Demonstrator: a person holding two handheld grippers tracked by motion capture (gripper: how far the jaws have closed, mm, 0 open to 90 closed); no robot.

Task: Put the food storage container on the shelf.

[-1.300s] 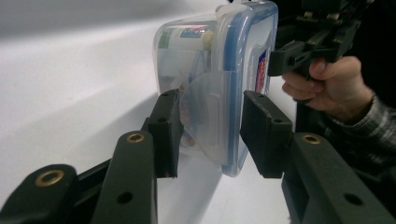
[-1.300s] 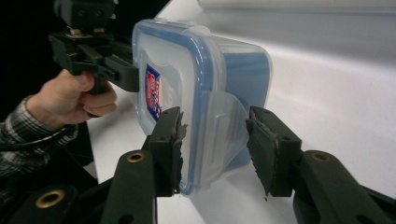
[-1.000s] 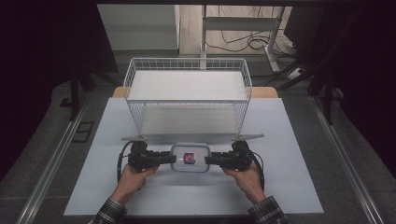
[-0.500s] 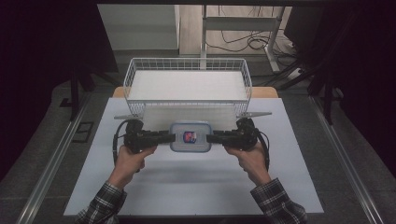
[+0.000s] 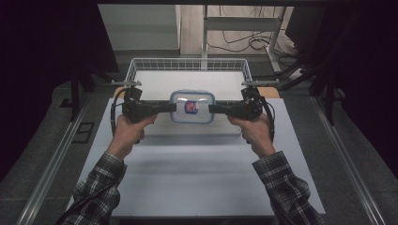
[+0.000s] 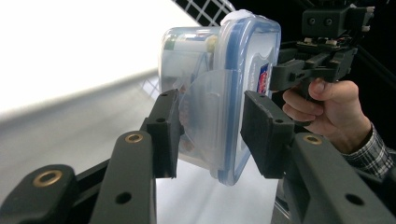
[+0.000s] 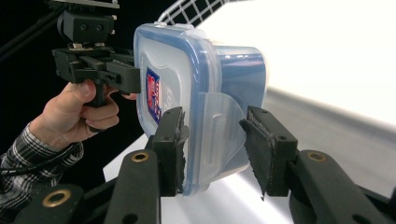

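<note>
Both grippers, left gripper (image 5: 165,108) and right gripper (image 5: 215,109), pinch the lidded container (image 5: 192,106) above the wire basket (image 5: 187,63)'s near edge; lowering inside seems next.

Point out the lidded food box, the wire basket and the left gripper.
food box (image 5: 192,107), high view, middle of its lid
wire basket (image 5: 187,61), high view, far rim
left gripper (image 6: 210,135), left gripper view, midway between its fingers

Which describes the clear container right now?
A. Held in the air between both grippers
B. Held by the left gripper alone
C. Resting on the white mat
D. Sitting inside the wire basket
A: the left gripper and right gripper clamp opposite ends of the container, lifted in front of the basket.
</note>
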